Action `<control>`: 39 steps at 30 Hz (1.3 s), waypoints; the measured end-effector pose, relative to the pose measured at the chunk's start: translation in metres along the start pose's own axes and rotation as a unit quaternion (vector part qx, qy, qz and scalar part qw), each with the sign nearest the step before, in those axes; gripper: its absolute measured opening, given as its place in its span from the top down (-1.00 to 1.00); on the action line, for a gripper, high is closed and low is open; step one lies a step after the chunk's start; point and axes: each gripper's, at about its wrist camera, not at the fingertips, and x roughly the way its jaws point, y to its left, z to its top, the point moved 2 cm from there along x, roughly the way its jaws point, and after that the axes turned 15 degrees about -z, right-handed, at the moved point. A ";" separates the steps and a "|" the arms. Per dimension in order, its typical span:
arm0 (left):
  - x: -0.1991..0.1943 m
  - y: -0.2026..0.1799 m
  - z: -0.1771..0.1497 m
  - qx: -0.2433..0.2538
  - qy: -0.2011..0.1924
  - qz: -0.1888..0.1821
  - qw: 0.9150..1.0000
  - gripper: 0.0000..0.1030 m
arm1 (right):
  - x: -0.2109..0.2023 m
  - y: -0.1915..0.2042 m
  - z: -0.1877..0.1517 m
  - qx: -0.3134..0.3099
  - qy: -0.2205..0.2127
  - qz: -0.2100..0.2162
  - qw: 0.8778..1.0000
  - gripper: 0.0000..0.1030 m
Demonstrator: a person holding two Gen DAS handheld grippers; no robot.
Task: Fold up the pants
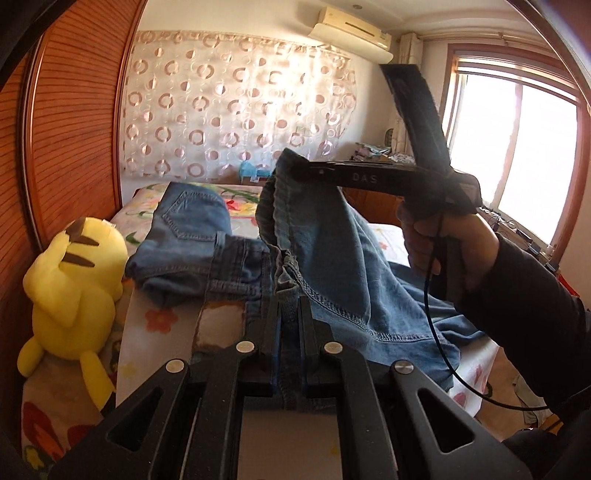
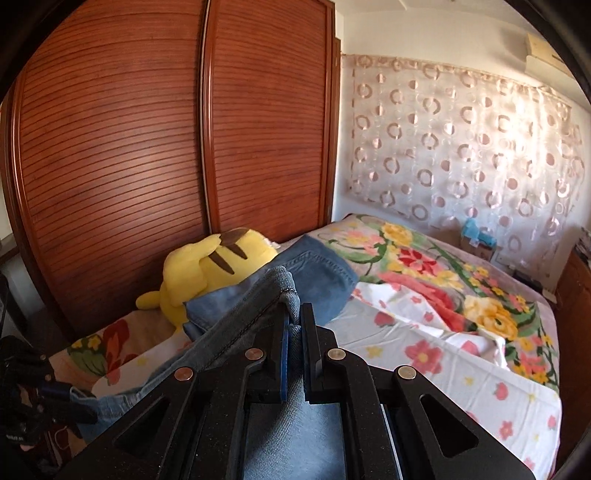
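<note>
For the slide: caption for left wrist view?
Both tools clamp blue jeans above floral bed.

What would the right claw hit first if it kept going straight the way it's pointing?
Probably the folded jeans lying ahead on the bed, just past the denim the right claw grips; depth is unclear.

I've got a yellow plush toy [image 2: 207,273] lying beside the slatted reddish-brown wooden wardrobe doors [image 2: 147,147], a flowered bedspread [image 2: 461,295], a circle-patterned sheer curtain [image 1: 236,107] and a white wall air conditioner [image 1: 354,31].
</note>
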 end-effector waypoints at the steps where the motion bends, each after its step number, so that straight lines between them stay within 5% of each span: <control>1: 0.000 0.003 -0.004 -0.003 0.004 0.001 1.000 0.84 | 0.006 0.003 0.002 -0.002 0.004 0.003 1.000 0.90; 8: 0.013 0.021 -0.026 -0.025 0.032 0.019 0.999 0.84 | 0.039 0.016 0.000 -0.025 0.047 -0.011 0.999 0.90; 10: 0.016 0.022 -0.033 -0.027 0.040 0.022 0.999 0.84 | 0.045 0.017 0.001 -0.031 0.062 -0.011 0.998 0.72; 12: 0.016 0.021 -0.038 -0.029 0.044 0.024 0.998 0.84 | 0.047 0.019 0.006 -0.027 0.065 -0.011 0.997 0.28; 15: 0.016 0.025 -0.045 -0.036 0.051 0.031 0.998 0.84 | 0.040 0.005 0.012 -0.016 0.055 -0.012 0.998 0.07; 25: 0.018 0.031 -0.047 -0.040 0.053 0.046 0.997 0.78 | 0.005 -0.059 -0.038 0.027 0.091 -0.069 0.993 0.07; 30: 0.016 0.031 -0.041 -0.031 0.037 0.048 0.998 0.07 | -0.013 -0.079 -0.078 0.066 0.130 -0.095 0.985 0.07; 39: 0.040 0.029 -0.022 -0.002 0.038 0.059 0.998 0.06 | -0.014 -0.078 -0.116 0.097 0.180 -0.126 0.971 0.07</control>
